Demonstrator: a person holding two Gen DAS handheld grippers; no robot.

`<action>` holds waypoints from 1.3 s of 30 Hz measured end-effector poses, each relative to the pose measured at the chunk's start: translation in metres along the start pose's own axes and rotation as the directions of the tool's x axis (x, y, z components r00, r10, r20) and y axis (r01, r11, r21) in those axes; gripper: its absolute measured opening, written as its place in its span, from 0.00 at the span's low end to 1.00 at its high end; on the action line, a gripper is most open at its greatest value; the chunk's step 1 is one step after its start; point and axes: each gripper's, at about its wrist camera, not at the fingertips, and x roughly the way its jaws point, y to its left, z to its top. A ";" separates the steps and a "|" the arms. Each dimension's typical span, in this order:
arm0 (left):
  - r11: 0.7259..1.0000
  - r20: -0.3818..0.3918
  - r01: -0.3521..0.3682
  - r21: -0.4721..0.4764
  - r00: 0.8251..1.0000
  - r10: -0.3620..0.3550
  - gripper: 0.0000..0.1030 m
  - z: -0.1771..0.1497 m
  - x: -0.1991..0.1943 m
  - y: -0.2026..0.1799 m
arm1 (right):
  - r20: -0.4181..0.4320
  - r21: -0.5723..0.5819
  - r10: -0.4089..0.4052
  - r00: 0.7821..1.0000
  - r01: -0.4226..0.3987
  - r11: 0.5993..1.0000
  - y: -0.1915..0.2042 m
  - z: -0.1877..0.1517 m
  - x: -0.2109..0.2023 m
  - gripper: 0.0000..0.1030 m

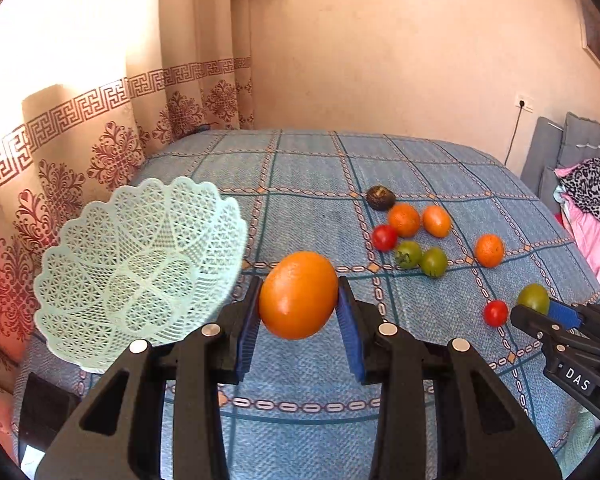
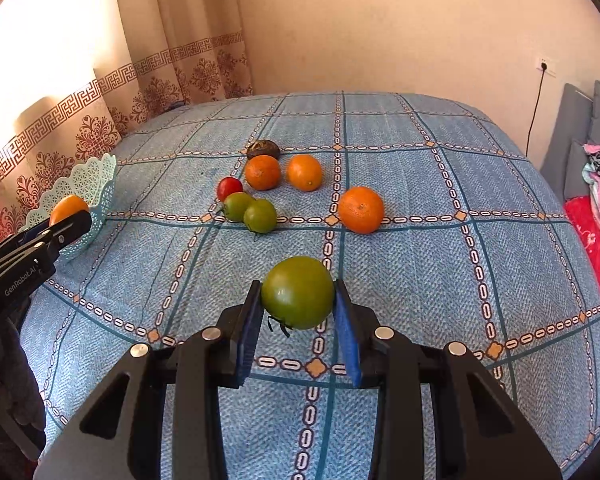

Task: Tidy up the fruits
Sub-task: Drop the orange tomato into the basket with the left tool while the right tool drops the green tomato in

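Only the left view catches a small red tomato (image 1: 495,313) beside the right tongs (image 2: 298,300), clamped on a green tomato (image 2: 298,292). Left tongs (image 1: 298,300) grip an orange fruit (image 1: 298,295) next to the tilted mint basket (image 1: 140,264), looks empty.

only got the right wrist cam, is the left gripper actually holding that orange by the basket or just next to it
Observer: Holding it. In the left wrist view the orange sits clamped between both blue pads of the left gripper.
Operator: anything inside yet
Observer: No, the basket is empty.
Operator: any fruit im missing on my side
Observer: Yes, a small red tomato lies on the bedspread just beside the right gripper and its green tomato.
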 end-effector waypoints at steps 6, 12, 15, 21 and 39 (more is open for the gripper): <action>0.987 0.039 -0.153 -0.052 0.987 0.155 0.37 0.008 -0.010 0.048 | 0.008 -0.039 0.057 0.998 -0.057 0.998 0.032 0.014 0.001 0.34; 0.967 -0.009 -0.226 -0.116 0.974 0.226 0.37 0.006 -0.003 0.093 | 0.015 -0.095 0.121 0.993 -0.119 0.988 0.071 0.029 0.004 0.34; 0.962 -0.035 -0.236 -0.134 0.972 0.233 0.37 0.002 0.001 0.107 | 0.019 -0.128 0.158 0.987 -0.155 0.980 0.094 0.037 0.004 0.34; 0.954 -0.042 -0.246 -0.172 0.969 0.243 0.67 0.002 -0.003 0.126 | 0.017 -0.190 0.218 0.976 -0.211 0.959 0.140 0.051 0.008 0.34; 0.915 0.021 -0.336 -0.225 0.937 0.349 0.82 0.003 -0.032 0.155 | -0.075 -0.242 0.334 0.940 -0.342 0.908 0.222 0.063 0.040 0.35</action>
